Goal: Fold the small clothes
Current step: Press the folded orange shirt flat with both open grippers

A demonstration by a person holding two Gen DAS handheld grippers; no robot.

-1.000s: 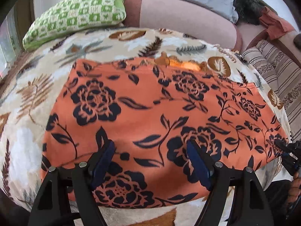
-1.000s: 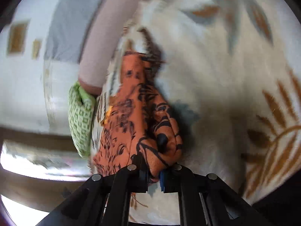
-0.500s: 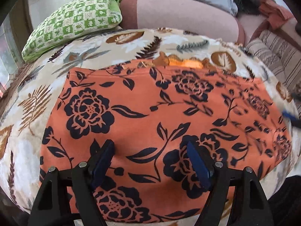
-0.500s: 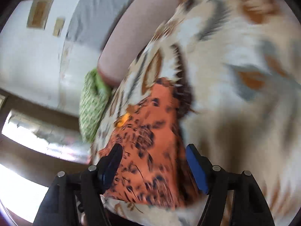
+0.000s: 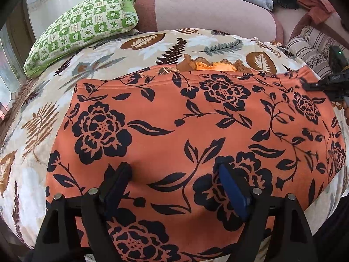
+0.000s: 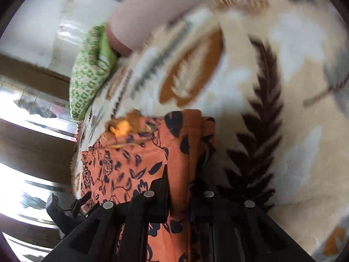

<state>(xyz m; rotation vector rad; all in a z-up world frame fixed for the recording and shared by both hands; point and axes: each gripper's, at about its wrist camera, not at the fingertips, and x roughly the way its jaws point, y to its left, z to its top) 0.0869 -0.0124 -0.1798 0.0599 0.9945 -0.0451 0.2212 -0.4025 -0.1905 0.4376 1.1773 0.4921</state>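
Observation:
An orange garment (image 5: 174,113) with black flowers lies spread flat on a leaf-patterned blanket (image 5: 130,50). My left gripper (image 5: 174,170) hangs low over the near part of the cloth. Its jaws are opening, wide apart, and the pads (image 5: 231,187) pinch nothing. In the right wrist view the same garment (image 6: 122,170) shows its far right edge. My right gripper (image 6: 181,183) is closing there, its jaws nearly together with a strip of that edge between them. From the left wrist view the right gripper (image 5: 322,85) reaches in at the garment's far right corner.
A green checked pillow (image 5: 82,28) lies at the far left of the bed. A pink bolster (image 5: 207,11) runs along the back. Striped cushions (image 5: 309,43) sit at the far right. A window shows at the left of the right wrist view.
My right gripper let go of the bunched cloth, swung along the garment's right edge while rolling, and has closed on that edge farther back. The left gripper has hardly moved.

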